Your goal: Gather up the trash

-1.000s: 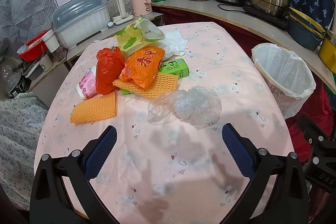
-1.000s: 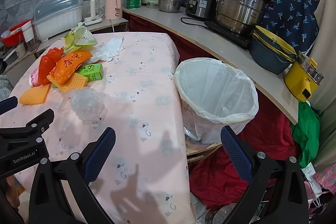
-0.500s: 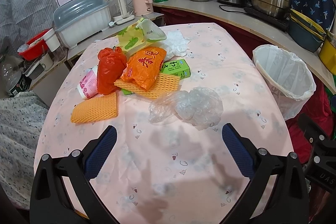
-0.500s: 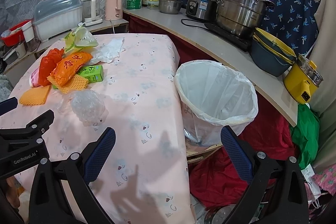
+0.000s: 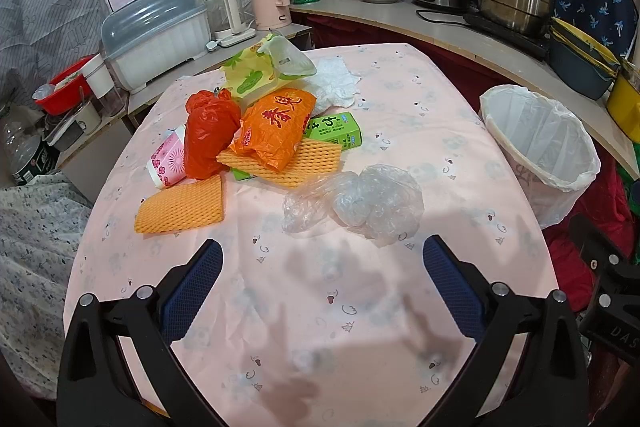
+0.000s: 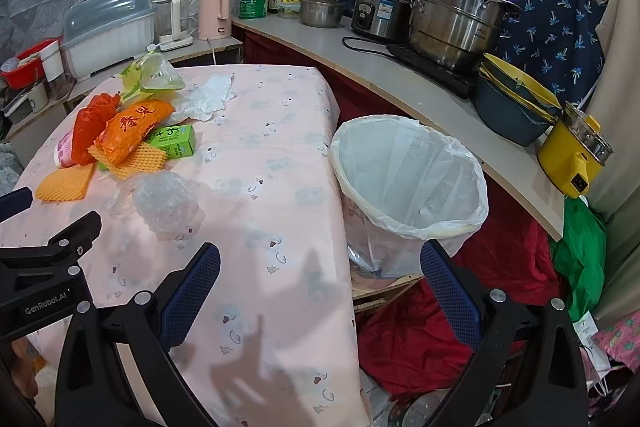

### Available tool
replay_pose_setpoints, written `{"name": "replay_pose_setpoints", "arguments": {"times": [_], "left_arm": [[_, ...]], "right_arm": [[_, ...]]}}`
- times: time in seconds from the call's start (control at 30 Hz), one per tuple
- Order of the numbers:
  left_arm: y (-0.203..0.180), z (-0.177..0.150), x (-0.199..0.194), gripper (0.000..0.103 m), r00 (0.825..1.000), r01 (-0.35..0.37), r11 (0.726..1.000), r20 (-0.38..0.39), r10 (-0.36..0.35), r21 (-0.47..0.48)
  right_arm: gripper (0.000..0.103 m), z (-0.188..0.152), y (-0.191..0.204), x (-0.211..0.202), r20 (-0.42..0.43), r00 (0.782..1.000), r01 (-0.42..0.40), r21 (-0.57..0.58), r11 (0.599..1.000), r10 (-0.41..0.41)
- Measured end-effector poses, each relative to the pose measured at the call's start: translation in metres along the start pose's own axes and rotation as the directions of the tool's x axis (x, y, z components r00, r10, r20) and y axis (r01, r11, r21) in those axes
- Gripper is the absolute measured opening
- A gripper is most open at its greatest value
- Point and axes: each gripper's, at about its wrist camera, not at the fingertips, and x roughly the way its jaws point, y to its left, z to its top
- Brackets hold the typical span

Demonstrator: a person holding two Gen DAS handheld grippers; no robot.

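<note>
Pink patterned cloth covers the desk (image 5: 400, 115) on which the trash lies. My left tool (image 5: 322, 259) hangs above the near part of the desk with its blue pads spread wide, nothing between them. My right tool (image 6: 320, 261) is likewise wide and empty, placed over the desk's right edge and facing the bin (image 6: 412, 187).

Trash noted, all on the desk:
- Crumpled clear plastic bag (image 5: 360, 203), nearest the left tool, apart from the main heap.
- Orange foam net (image 5: 180, 205) lying flat at the left of the heap.
- Second foam net (image 5: 304, 163) beneath an orange printed packet (image 5: 276, 123).
- Red plastic bag (image 5: 208, 135), bunched, touching the packet's left side.
- Pink printed wrapper (image 5: 166, 161) just left of the red bag.
- Green carton (image 5: 336, 131) against the packet's right side.
- White tissue (image 5: 336, 83) and a yellow-green wipes pack (image 5: 256, 75) at the far end.

The bin, lined with a white bag, stands beside the desk's right edge; no trash is visible in the part of the liner I can see.
</note>
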Motion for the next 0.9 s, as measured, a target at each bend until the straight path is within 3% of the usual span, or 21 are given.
{"name": "replay_pose_setpoints", "arguments": {"times": [0.9], "left_arm": [[-0.0036, -0.0008, 0.0013, 0.096, 1.000, 0.024, 1.000, 0.000, -0.024, -0.004]], "right_arm": [[0.096, -0.0006, -0.0037, -0.0002, 0.006, 1.000, 0.016, 0.007, 1.000, -0.016]]}}
